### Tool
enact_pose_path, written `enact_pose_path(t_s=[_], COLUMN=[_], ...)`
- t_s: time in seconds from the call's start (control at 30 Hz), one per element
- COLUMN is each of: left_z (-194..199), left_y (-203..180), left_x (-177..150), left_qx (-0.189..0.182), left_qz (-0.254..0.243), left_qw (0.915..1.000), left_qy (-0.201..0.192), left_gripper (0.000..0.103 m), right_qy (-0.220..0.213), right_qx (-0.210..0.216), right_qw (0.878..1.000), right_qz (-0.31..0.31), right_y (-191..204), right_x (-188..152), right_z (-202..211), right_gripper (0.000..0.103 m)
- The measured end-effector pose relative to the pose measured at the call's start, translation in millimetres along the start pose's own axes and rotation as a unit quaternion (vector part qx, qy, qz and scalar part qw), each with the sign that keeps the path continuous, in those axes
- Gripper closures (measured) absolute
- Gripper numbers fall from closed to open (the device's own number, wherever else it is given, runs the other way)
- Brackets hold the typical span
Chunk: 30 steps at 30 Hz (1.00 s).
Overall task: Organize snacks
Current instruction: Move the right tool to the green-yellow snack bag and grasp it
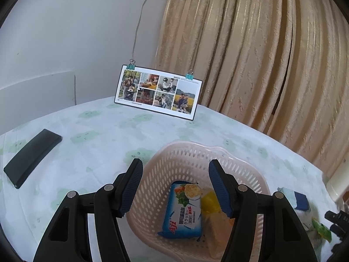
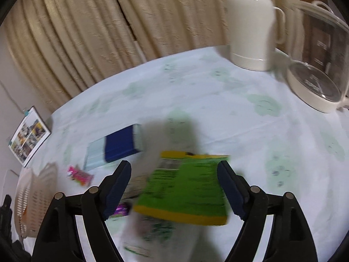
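On my left wrist view, a flat black case (image 1: pixel 31 158) lies toward the left edge of the counter (image 1: pixel 104 135), which wears a pale cloth with green prints. At the far edge a photo collage card (image 1: pixel 158 92) leans upright, with two teal binder clips on its top edge. My left tongs (image 1: pixel 175 185) hang spread wide over the pink slotted basket (image 1: pixel 196 152) and hold nothing. Inside the basket lies a blue cracker pack (image 1: pixel 184 214), with a yellow snack (image 1: pixel 210 202) just beside it on the right and a tan wrapped piece (image 1: pixel 218 224) touching it lower down. Right of the basket, near the counter's right edge, I see a blue-and-pale-teal pack (image 1: pixel 297 198) and a scrap of green wrapper (image 1: pixel 322 230).

The right wrist view is blurred. At its left the basket (image 2: pixel 35 198) shows again, then a pink candy wrapper (image 2: pixel 79 175) and the blue-and-teal pack (image 2: pixel 116 147) lying flat on the cloth. A purple wrapper (image 2: pixel 121 210) peeks out beside the left finger. My right tongs (image 2: pixel 174 191) stand wide open with a green-and-yellow snack packet (image 2: pixel 185 187) between the fingers; I cannot tell whether either pad touches it. Toward the far right corner stand a cream jug (image 2: pixel 253 28) and a glass carafe (image 2: pixel 320 69) on a cream base.
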State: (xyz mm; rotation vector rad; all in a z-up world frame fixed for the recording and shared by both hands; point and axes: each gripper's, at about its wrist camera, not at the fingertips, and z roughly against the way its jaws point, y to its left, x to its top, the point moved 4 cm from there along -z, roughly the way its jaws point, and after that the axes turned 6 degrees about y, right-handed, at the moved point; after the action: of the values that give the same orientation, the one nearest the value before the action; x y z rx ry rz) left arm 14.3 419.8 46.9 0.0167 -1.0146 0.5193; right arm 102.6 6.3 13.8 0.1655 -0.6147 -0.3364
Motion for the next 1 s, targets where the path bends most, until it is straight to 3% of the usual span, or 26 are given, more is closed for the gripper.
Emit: enact_pose_path(t_s=[0.33,0.7,0.9,1.0], left_z=[0.0,0.5,1.4,2.4], left_y=[-1.4,-3.6,-13.3,-23.0], left_x=[0.1,-1.1,-4.1,-4.9], left_qx=[-0.005,-0.008,-0.011,-0.018], left_qz=[-0.001,-0.004,-0.017,-0.03], left_qw=[1.0,1.0,0.9998,0.9994], left_qy=[0.003,0.005,0.005,0.005], left_gripper=[0.039,0.039,0.039,0.039], right_qy=[0.049,0.054,0.056,0.051], right_qx=[-0.027,-0.055,-0.074,-0.082], right_qw=[0.998,0.996,0.993,0.992], right_qz=[-0.007,0.034,0.07,0.084], right_y=[-15.1,-4.9,0.3,-1.0], right_x=[-3.1,-2.4,-5.0,-5.6], right_z=[-24.4,-37.6,-40.9,-37.2], right_gripper=[0.016,0.003,0.004,0.019])
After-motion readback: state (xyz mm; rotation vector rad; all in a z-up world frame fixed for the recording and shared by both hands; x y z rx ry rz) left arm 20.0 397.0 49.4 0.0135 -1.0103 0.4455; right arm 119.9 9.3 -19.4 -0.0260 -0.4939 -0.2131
